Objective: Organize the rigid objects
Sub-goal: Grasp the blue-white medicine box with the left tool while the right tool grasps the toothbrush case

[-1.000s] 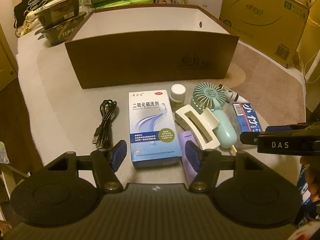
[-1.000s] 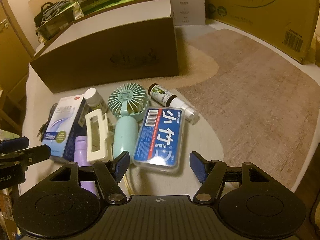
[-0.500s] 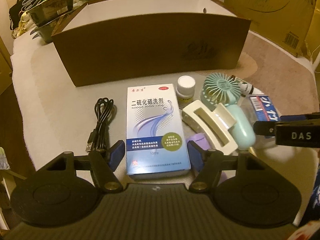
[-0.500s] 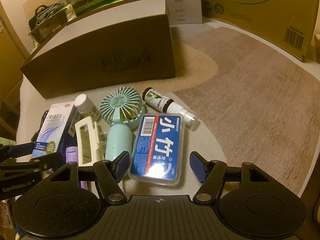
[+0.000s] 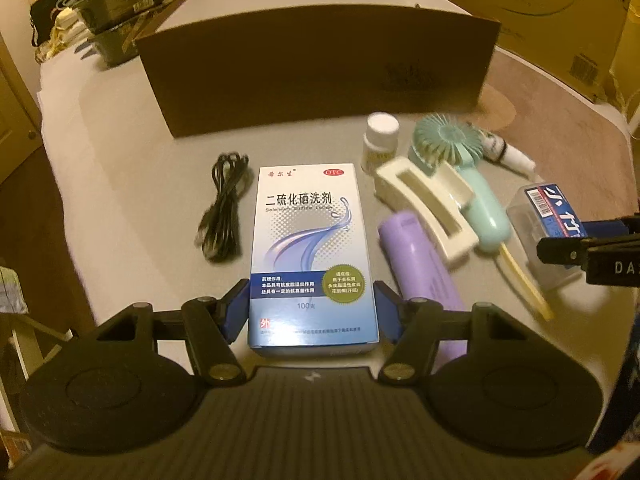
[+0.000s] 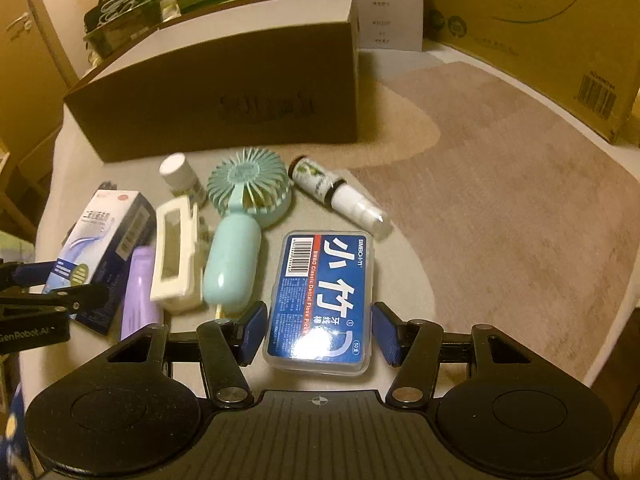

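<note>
Seemingly untouched, floss box between closing right gripper pads.

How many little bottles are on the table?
2: a white-capped bottle standing left of the fan, and a spray bottle lying right of it. The box could hide others.

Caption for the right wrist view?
Right gripper closing around a blue dental floss pick case, mint handheld fan alongside.

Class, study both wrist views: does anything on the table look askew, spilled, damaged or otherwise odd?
Nothing looks spilled or broken. One oddity: the cream rectangular plastic clip lies tilted, propped on the mint-green handheld fan and the lilac cylinder. The dark spray bottle lies on its side.
</note>
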`<state>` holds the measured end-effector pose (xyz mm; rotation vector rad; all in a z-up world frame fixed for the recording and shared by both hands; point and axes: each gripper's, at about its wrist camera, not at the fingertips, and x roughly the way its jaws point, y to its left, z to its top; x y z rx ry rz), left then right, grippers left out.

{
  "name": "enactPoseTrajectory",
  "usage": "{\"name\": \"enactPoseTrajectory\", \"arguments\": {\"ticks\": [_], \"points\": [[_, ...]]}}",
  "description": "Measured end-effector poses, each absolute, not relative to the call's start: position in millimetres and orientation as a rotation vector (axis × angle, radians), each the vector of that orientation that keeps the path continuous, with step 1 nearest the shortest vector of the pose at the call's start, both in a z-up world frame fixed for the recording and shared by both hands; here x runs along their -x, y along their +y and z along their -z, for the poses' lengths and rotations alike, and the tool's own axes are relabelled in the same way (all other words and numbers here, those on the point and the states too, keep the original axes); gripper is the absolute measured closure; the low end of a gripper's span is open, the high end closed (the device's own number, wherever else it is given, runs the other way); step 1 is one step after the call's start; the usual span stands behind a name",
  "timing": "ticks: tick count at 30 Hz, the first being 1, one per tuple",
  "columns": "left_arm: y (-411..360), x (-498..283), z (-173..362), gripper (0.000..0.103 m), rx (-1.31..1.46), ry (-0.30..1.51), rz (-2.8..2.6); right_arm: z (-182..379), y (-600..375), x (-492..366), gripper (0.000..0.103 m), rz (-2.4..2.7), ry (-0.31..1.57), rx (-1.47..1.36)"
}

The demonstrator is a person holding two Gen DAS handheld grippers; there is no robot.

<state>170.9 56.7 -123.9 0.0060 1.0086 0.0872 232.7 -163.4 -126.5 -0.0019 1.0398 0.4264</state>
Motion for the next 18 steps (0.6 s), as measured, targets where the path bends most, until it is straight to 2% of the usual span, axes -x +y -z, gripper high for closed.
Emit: {"name": "enactPoseTrajectory", "arguments": {"ticks": [4, 8, 10, 18], "points": [[55.7, -170.5, 121.2, 0.040, -0.017, 1.020, -0.067, 124.7, -167.1, -226.1, 0.045, -0.439, 1.056, 0.022], [56.1, -185.9, 120.0, 0.039, -0.033, 1.030, -0.057, 124.3, -165.1, -231.9, 0.036, -0.411, 1.046, 0.013], [55.5, -193.2, 119.6, 0.036, -0.043, 1.027, -0.052, 124.3, -163.3, -236.6, 0.036, -0.412, 1.052, 0.002], [54.1, -215.6, 124.7, 0.038, -0.058, 1.036, -0.058, 130.8, -154.8, -246.9, 0.036, -0.384, 1.072, 0.011]]}}
